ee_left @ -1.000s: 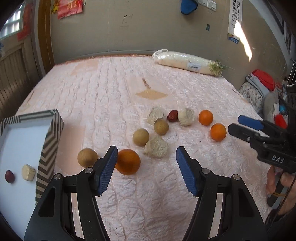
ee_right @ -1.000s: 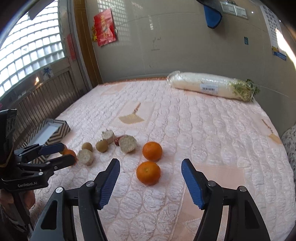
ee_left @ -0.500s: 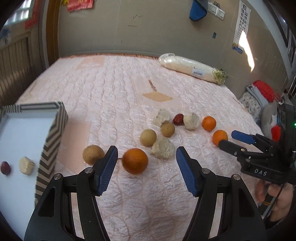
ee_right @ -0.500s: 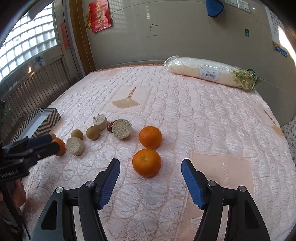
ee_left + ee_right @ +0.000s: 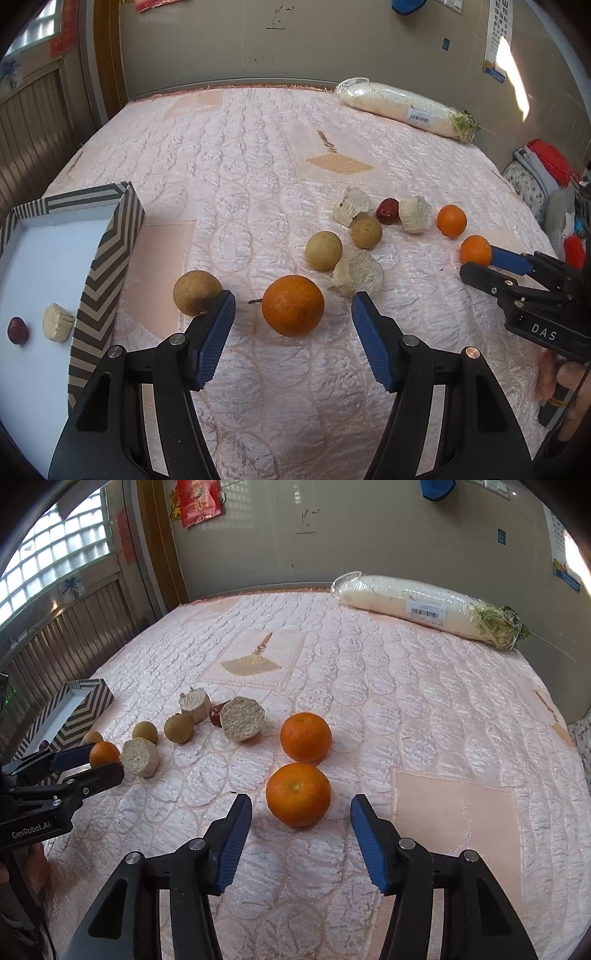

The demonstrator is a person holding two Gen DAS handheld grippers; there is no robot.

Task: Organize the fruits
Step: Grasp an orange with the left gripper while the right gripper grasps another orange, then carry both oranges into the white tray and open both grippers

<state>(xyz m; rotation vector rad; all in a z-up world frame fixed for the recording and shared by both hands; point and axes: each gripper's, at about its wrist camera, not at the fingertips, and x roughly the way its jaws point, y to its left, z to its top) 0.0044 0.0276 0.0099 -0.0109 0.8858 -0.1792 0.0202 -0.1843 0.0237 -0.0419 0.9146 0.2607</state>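
Nearest in the left wrist view, the left gripper is seen spread wide, its blue pads empty. A large orange with a short stem is framed between the fingertips, just ahead of them and untouched. A brown round fruit lies just beside the left fingertip; whether they touch cannot be told. To the left, a striped box with a white floor is set on the pink quilted bed, and a red date and a pale cut piece are held inside it.

In the right wrist view, the right gripper is likewise spread wide and empty, and a near mandarin is framed between its fingertips, apart from both. A second mandarin lies just behind the first.

Farther across the bed, a loose cluster is seen between the two grippers: a pale cut chunk, a yellowish round fruit, a tan round fruit, a red date on the bed and two more pale chunks beside it. The cluster lies clear of both grippers.

At the far edge, near the wall, a long wrapped white radish is laid across the bed, well apart from the fruit.
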